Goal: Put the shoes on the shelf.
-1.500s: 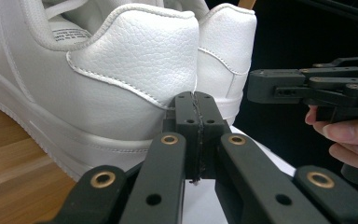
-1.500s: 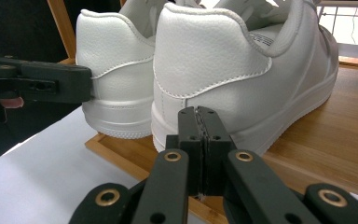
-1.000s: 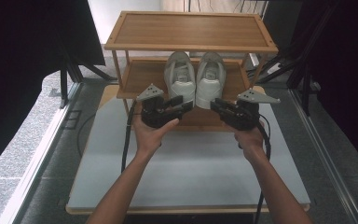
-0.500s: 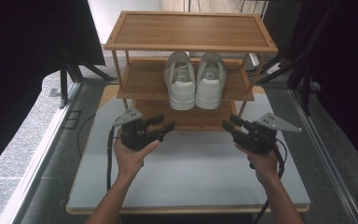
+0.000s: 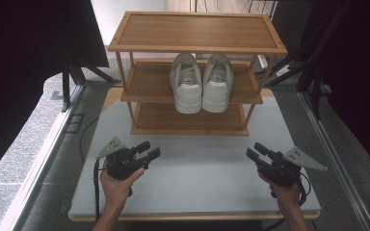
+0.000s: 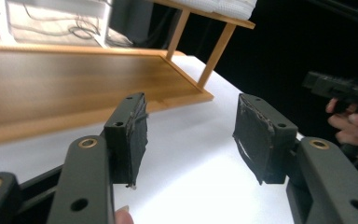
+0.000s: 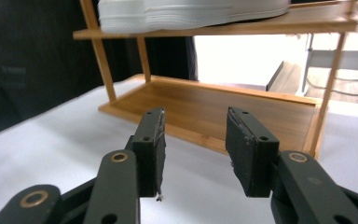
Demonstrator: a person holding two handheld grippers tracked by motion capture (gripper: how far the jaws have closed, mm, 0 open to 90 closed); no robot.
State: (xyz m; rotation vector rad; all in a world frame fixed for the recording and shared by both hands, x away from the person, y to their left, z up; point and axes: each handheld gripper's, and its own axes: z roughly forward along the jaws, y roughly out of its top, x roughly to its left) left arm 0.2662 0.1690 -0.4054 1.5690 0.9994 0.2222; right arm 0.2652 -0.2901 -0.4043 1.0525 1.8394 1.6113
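A pair of white sneakers (image 5: 202,86) stands side by side on the middle shelf of a three-tier wooden rack (image 5: 192,31), heels toward me. Their soles (image 7: 191,11) show from below in the right gripper view. My left gripper (image 5: 149,148) hovers over the white table (image 5: 202,183) at the front left, well short of the rack. Its jaws (image 6: 191,116) have just been opening and stand open with nothing between them. My right gripper (image 5: 255,150) is at the front right. Its jaws (image 7: 193,140) have also just been opening and are open and empty, facing the bare bottom shelf (image 7: 223,107).
The rack takes up the table's far half. Black drapes and stand legs (image 5: 318,72) flank the table on both sides. A metal floor rail (image 5: 43,159) runs along the left. In the left gripper view the other gripper (image 6: 340,88) shows at the right edge.
Both hands have pulled back from the rack's middle shelf toward the near edge of the table, sinking and spreading apart. The jaws of both grippers stand wider. The sneakers have not moved.
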